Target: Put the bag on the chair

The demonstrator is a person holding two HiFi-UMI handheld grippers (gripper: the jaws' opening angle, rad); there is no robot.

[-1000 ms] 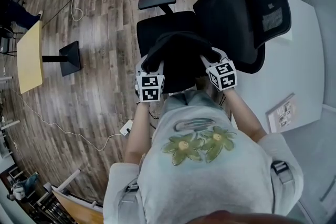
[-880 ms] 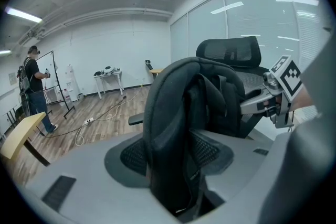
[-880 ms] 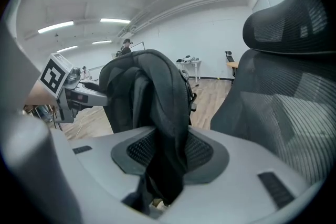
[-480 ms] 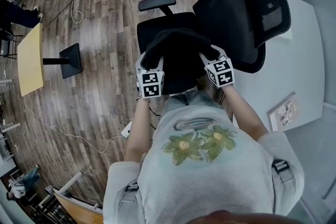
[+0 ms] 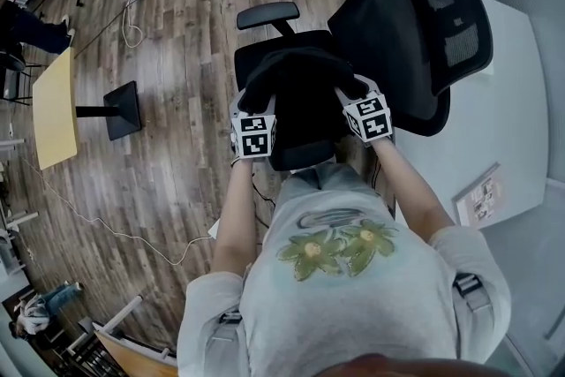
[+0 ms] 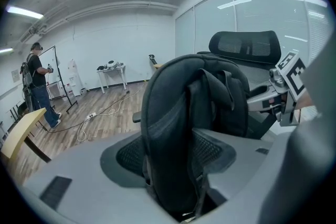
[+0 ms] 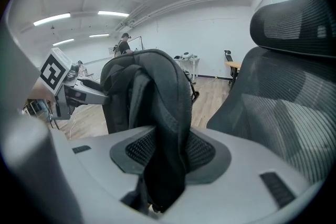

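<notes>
The black bag [image 5: 296,88] sits over the seat of the black office chair [image 5: 415,22], in front of the mesh backrest and between the two grippers. It is black against black, so whether its full weight is already down on the cushion cannot be told for certain. The left gripper [image 6: 174,161] has one shoulder strap [image 6: 168,107] running down between its jaws. The right gripper [image 7: 165,153] has the other strap [image 7: 164,102] the same way. Both pairs of jaws have just been opening and stand wide, and the pads seem to flank the webbing rather than pinch it. To finish well, let the base settle flat and well back on the seat before the straps go. Then draw both grippers straight back along the straps at the same pace, so no loop catches on a jaw and tips the bag toward the front edge [image 5: 300,159]. The bag is the only container here. It looks soft and slumped, no zip or opening can be made out, and nothing of its contents shows.
</notes>
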